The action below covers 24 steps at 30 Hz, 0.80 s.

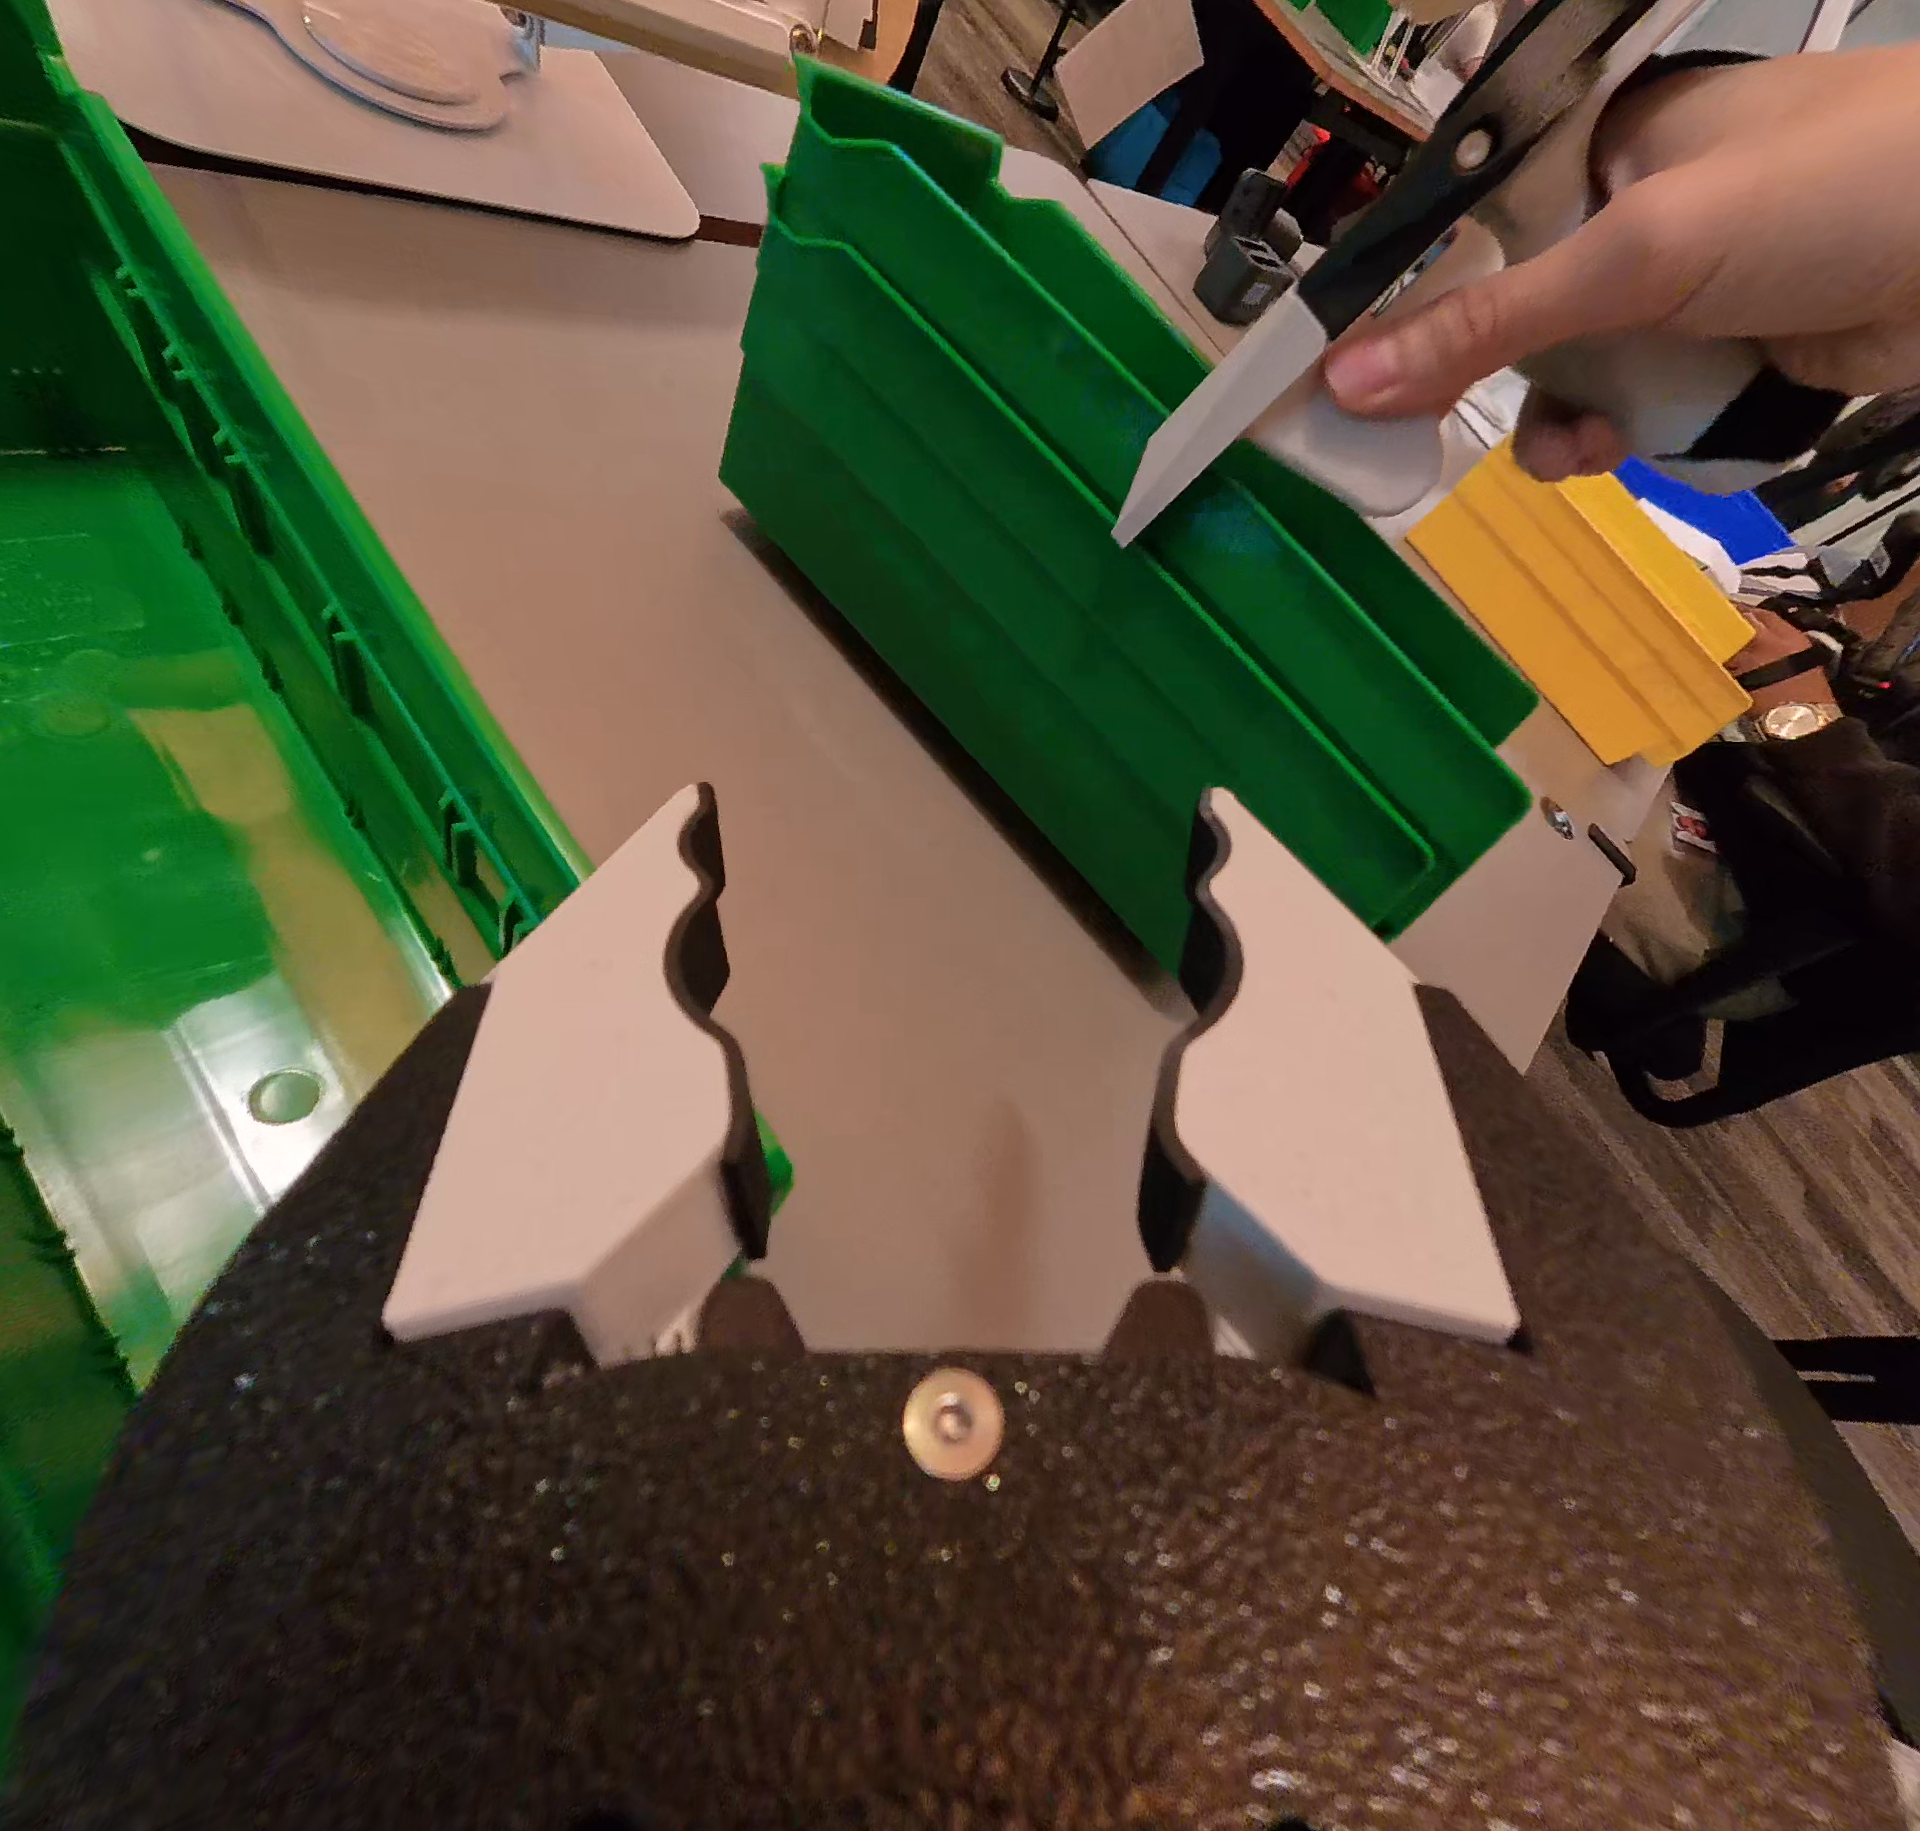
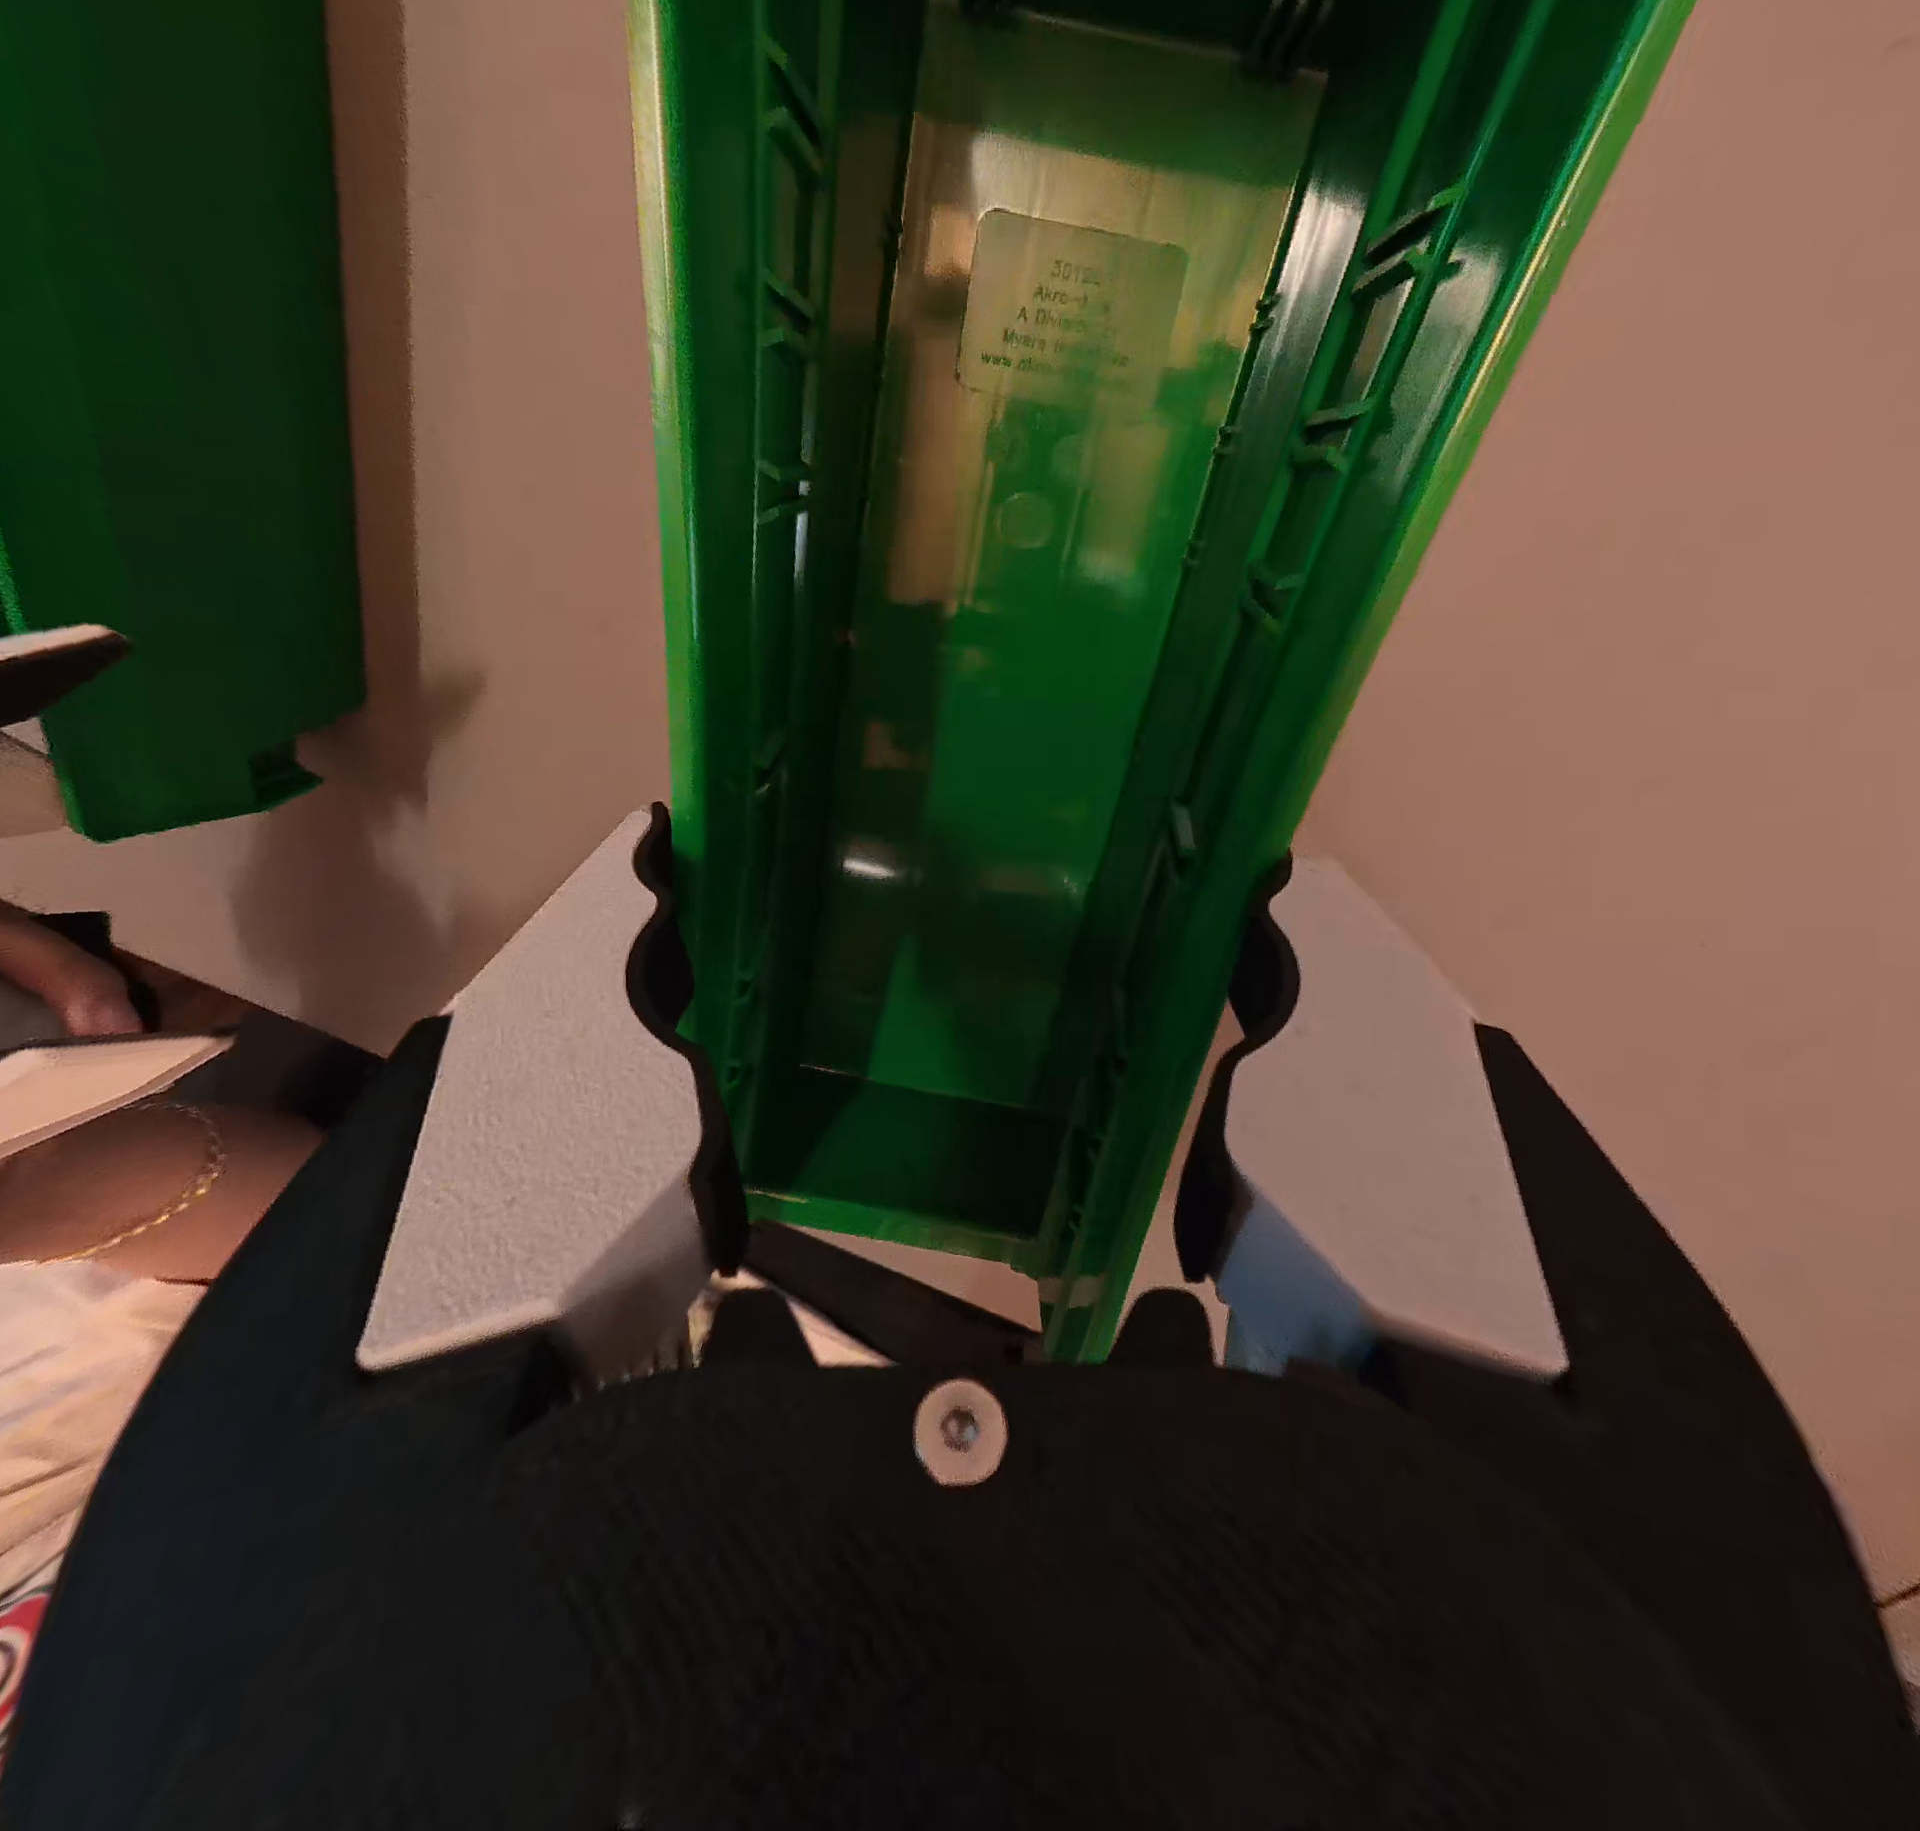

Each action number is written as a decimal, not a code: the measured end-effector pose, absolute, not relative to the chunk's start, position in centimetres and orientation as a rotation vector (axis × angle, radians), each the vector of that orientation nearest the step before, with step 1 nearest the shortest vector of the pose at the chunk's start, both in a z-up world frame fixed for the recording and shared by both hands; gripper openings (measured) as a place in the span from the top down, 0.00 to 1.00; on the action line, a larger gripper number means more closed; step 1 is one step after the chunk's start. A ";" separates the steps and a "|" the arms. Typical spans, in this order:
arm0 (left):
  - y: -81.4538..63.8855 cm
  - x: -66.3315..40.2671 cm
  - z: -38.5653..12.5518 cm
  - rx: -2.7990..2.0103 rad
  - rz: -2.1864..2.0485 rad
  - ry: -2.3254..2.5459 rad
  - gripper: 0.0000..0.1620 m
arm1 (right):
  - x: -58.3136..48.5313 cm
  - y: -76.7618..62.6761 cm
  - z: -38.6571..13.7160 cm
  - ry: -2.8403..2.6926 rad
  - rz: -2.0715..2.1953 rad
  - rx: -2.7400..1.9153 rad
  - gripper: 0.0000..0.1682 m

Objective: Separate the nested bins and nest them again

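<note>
running off the left edge of the left wrist view, blurred: a green bin point(image 1: 156, 742). hiding its far end past the top edge of the right wrist view: the long green bin point(image 2: 1039, 534) between the fingers. showing only a corner at that view's left edge: another green bin point(image 2: 177, 379).

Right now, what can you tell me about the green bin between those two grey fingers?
The green bin is long, narrow, glossy plastic, its open side facing the camera. Short ribs line both long walls; a pale sticker sits on its floor. The beige table shows behind it. Its near end lies between the fingers of the right gripper; whether they clamp it is unclear.
</note>
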<state>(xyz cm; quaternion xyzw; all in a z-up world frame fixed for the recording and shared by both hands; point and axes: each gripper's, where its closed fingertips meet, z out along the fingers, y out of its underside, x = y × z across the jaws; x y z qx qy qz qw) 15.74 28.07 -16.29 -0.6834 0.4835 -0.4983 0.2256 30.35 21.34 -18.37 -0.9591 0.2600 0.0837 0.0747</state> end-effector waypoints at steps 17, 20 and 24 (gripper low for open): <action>29.0 15.2 -14.5 -1.807 -1.263 1.276 0.46 | 32.5 21.2 -16.5 0.901 0.233 -2.763 0.37; 29.2 15.1 -14.4 -1.809 -1.268 1.275 0.46 | 32.3 21.5 -16.8 0.880 0.240 -2.769 0.37; 29.3 14.8 -14.3 -1.811 -1.280 1.271 0.46 | 32.6 22.0 -16.4 0.905 0.285 -2.742 0.37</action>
